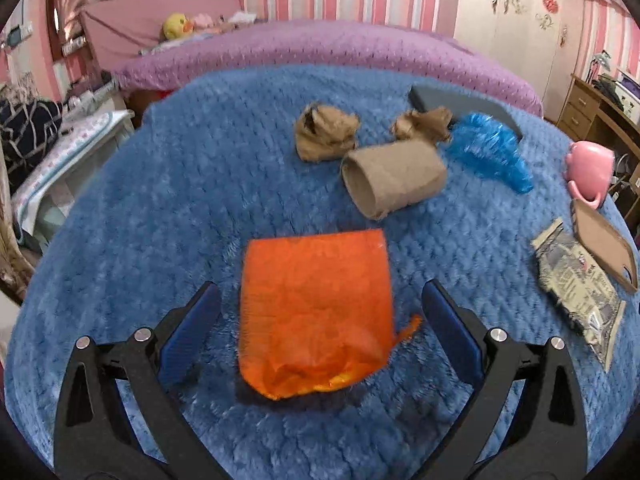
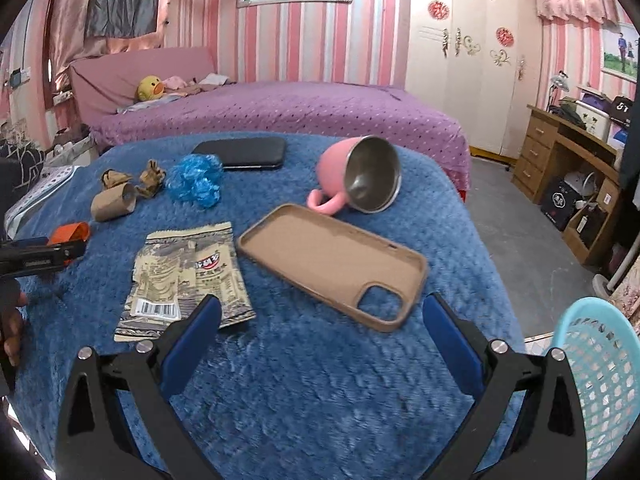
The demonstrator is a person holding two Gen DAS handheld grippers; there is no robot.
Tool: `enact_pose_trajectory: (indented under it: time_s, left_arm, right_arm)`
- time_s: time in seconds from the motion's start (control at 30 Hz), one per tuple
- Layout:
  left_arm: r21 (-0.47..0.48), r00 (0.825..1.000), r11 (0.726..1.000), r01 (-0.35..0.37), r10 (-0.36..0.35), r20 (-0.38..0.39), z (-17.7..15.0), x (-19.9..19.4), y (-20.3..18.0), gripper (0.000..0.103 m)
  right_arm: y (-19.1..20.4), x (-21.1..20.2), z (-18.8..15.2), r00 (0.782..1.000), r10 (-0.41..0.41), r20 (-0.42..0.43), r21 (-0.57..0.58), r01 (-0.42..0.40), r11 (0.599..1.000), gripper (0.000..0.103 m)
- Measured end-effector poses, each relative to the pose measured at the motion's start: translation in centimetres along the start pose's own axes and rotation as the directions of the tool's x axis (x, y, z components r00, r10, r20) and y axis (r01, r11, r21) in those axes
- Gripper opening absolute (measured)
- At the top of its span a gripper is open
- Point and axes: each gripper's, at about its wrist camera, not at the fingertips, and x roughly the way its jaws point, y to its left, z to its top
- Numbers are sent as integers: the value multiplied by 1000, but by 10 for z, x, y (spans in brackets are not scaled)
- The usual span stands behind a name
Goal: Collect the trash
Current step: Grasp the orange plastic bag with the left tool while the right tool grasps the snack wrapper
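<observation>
The left gripper has its fingers spread wide and gripping nothing, with the orange plastic bag lying flat on the blue plush cover of the table directly between them, clear of both pads. The bag looks thin, limp and very light; it should crumple rather than resist, and the film may slip against smooth pads. The bunched, wrinkled end nearest the fingers, where the film is gathered and a twisted tail sticks out to the right, looks like the best place to pinch, since a flat sheet on deep pile is hard to get under.

Beyond the fingertips lie a cardboard tube, two crumpled brown paper wads, and a blue plastic wad, all light and crushable.

The right gripper is likewise wide open and empty, a flattened snack wrapper touching its left finger, a tan phone case just ahead. A light blue mesh basket stands beside its right finger.
</observation>
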Motion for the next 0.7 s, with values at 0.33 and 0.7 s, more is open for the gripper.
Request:
enact_pose_trajectory:
  time_s: [0.33, 0.7]
  left_arm:
    - [-6, 999, 999, 32, -32, 43, -2, -4, 1, 47]
    - [86, 997, 996, 20, -27, 76, -28, -30, -27, 39]
  right_arm:
    - [22, 25, 10, 995, 75, -72, -18, -77, 997, 98]
    - [53, 54, 9, 970, 143, -194, -91, -163, 982, 79]
